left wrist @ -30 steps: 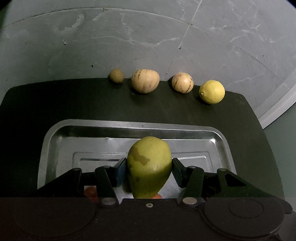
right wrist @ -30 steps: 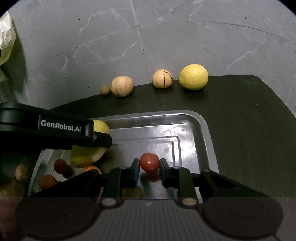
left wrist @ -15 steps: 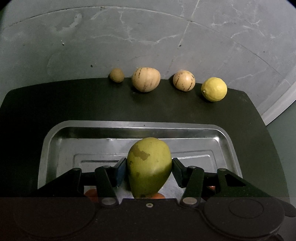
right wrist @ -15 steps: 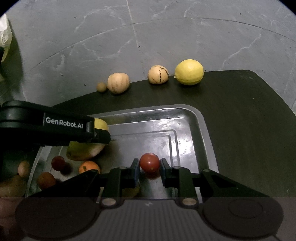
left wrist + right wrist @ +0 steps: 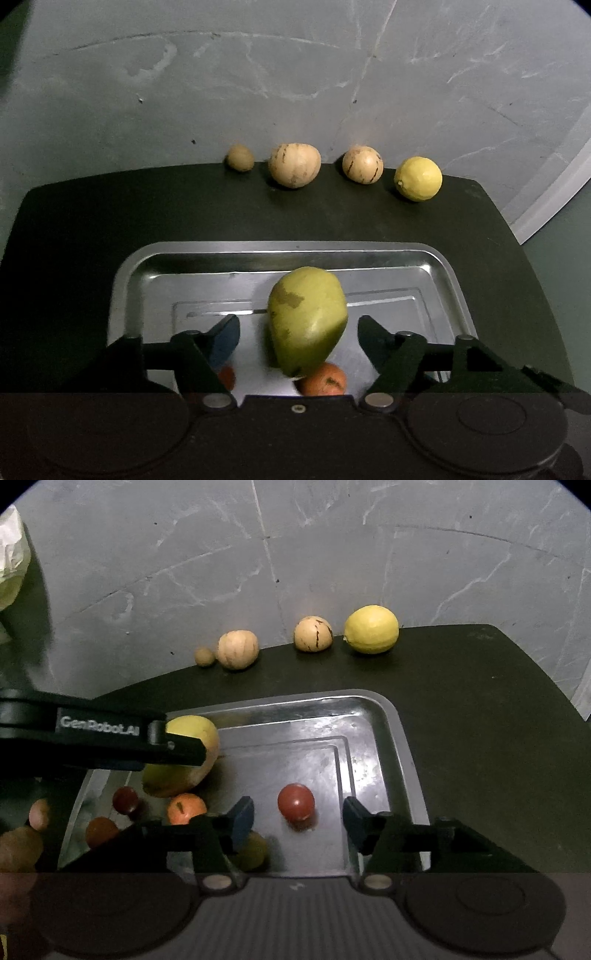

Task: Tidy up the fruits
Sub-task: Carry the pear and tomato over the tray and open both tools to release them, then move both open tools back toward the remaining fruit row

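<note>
A green-yellow mango (image 5: 306,317) sits over the steel tray (image 5: 258,251), between the fingers of my left gripper (image 5: 299,332). That gripper is open, with both pads clear of the mango. In the right wrist view one left finger (image 5: 177,747) crosses in front of the mango (image 5: 177,775). My right gripper (image 5: 297,814) is open too. A red tomato (image 5: 295,802) rests on the tray floor (image 5: 369,720) between its fingers, touching neither.
Along the far edge of the black mat (image 5: 74,240) lie a small brown fruit (image 5: 240,158), two striped pale fruits (image 5: 294,165) (image 5: 362,164) and a lemon (image 5: 418,178). Several small fruits, one orange (image 5: 185,808), fill the tray's left end. A white bag (image 5: 11,561) sits far left.
Both grippers have opened. The left one let go of the mango, which has tilted to the right. The right one released the tomato onto the tray.
</note>
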